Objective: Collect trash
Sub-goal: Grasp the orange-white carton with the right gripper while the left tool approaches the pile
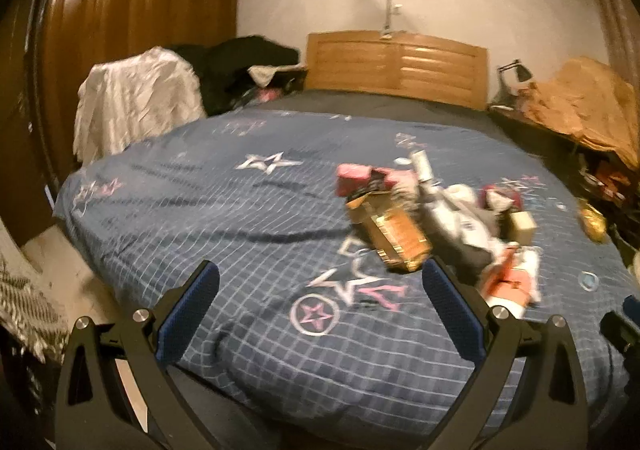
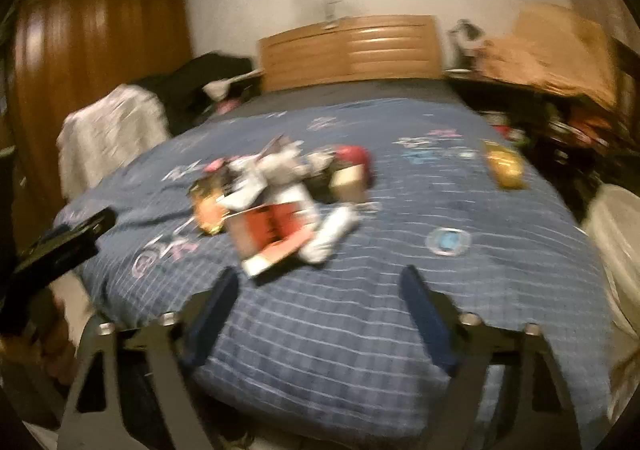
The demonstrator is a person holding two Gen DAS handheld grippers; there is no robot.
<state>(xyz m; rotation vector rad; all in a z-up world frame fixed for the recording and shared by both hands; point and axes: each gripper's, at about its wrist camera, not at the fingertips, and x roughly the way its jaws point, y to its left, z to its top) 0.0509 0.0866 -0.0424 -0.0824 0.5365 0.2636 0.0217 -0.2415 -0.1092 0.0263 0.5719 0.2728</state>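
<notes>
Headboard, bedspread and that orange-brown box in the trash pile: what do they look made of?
Headboard: light wood, slatted panels, a slight satin sheen.
Bedspread: soft woven fabric, matte blue with a pale grid and printed stars; it wrinkles over the edge.
Orange-brown box: probably printed cardboard, flat faces and an open flap; its glossy gold edge may be foil, but blur leaves that open.

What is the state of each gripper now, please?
Left gripper: jaws open, holding nothing.
Right gripper: jaws open, holding nothing.
</notes>
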